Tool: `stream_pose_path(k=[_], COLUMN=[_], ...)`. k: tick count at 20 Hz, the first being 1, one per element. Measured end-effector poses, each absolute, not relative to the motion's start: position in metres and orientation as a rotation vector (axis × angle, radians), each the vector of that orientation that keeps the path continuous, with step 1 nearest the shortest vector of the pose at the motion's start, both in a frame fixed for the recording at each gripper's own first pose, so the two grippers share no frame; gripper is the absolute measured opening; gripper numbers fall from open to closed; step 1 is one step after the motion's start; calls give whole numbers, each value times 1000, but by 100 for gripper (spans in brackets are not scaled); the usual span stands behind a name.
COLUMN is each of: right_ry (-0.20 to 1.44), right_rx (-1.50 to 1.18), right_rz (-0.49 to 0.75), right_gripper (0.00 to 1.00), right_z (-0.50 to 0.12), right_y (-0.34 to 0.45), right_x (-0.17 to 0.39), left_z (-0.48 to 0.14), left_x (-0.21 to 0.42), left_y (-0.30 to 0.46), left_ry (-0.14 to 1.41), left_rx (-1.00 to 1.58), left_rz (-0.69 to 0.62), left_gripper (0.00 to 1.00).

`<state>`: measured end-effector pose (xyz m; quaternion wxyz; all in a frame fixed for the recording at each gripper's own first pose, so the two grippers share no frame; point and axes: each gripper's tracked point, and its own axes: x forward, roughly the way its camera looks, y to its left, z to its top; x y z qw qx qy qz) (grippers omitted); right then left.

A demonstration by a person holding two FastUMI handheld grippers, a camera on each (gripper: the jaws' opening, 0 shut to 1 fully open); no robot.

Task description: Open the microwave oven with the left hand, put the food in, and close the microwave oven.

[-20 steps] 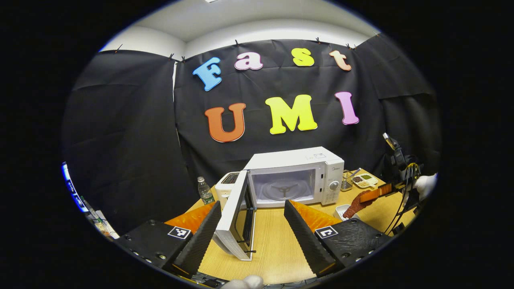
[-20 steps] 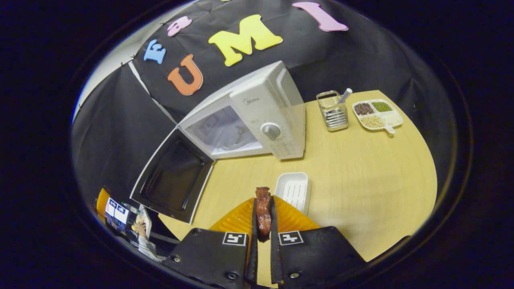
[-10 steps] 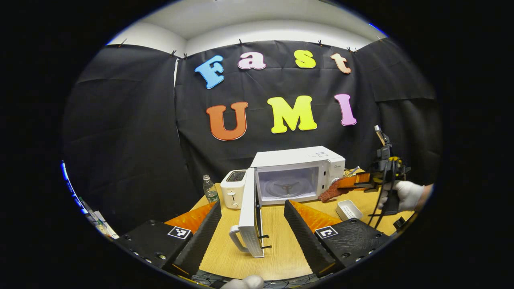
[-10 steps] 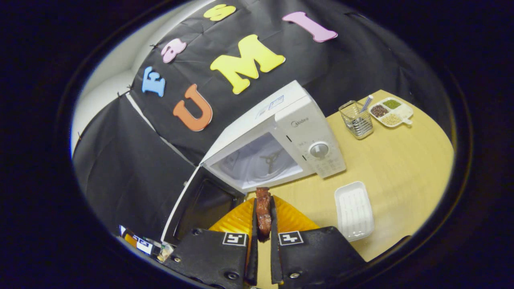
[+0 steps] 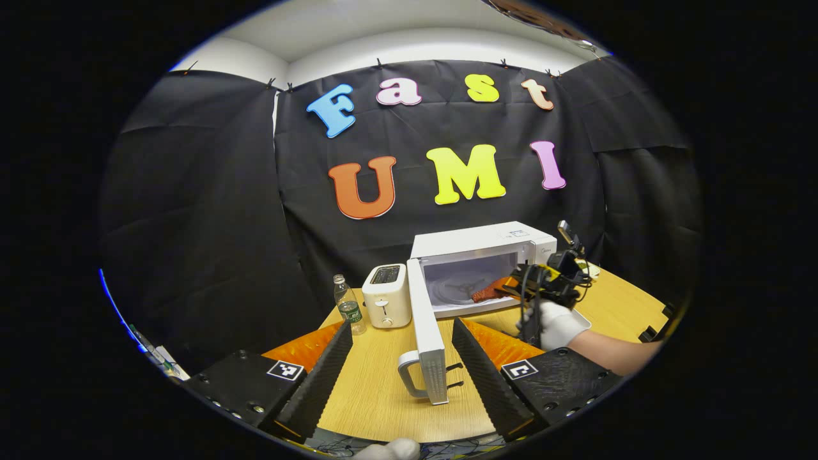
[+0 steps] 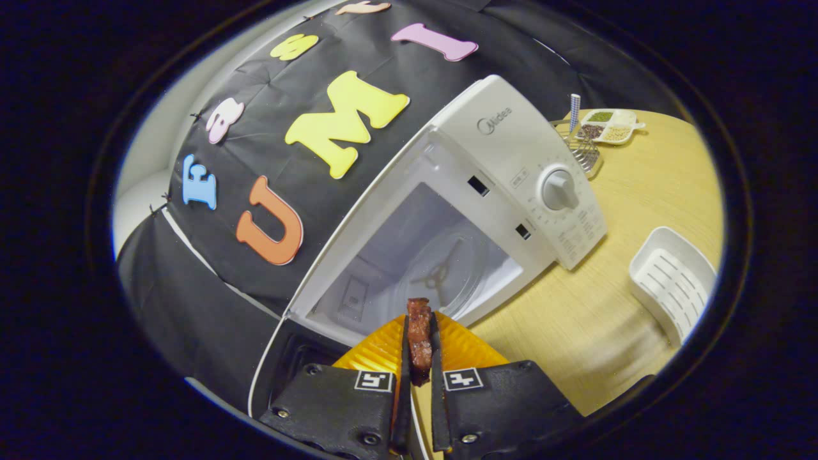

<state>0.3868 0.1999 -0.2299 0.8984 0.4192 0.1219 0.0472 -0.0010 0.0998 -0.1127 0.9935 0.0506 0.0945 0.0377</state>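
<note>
A wooden worktop [image 5: 383,390] is carrying a white microwave oven [image 5: 484,246], which is standing against the black cloth wall with its door [image 5: 427,338] swinging wide open toward the camera, edge-on in the left gripper view, handle [image 5: 406,374] at the near end. Inside the lit cavity, the glass turntable [image 6: 447,268] is lying bare.

In the left gripper view, the left tool [image 5: 401,358] is hanging low over the near edge of the worktop, its two fingers spread well apart and gripping nothing, the open door showing between them. Farther off in that view, a white-gloved hand [image 5: 555,322] is holding the right tool [image 5: 505,291] at the mouth of the oven.

In the right gripper view, the right tool [image 6: 418,358] is pinching a strip of dark reddish-brown food [image 6: 419,338] between its two fingers, which are pressing on it from both sides. The tip of the food is reaching just over the front lip of the oven's opening, above the cavity floor.

To the left of the oven, a white toaster [image 5: 386,296] is standing beside a small plastic bottle [image 5: 347,306]. On the right side of the oven, a white ribbed tray [image 6: 674,281] is lying empty on the worktop, and beyond it a wire holder [image 6: 583,150] and a divided dish of grains [image 6: 607,124] are sitting near the far edge.
</note>
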Motion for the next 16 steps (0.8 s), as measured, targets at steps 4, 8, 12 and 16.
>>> stream_pose_path(k=[4, 8, 12, 16], right_ry=[203, 173, 121, 128], right_rx=[882, 750, 635, 529], right_rz=[69, 0, -12, -42], right_gripper=[16, 16, 18, 17], right_z=[-239, -257, -260, -266], right_y=[222, 228, 229, 219], right_x=[442, 478, 494, 498], left_z=[-118, -130, -136, -139], left_x=[3, 11, 16, 22], left_y=[119, 128, 130, 131], left_ry=[202, 221, 237, 240], left_rx=[119, 114, 114, 101], left_rz=[97, 120, 125, 134], left_gripper=[96, 96, 96, 96])
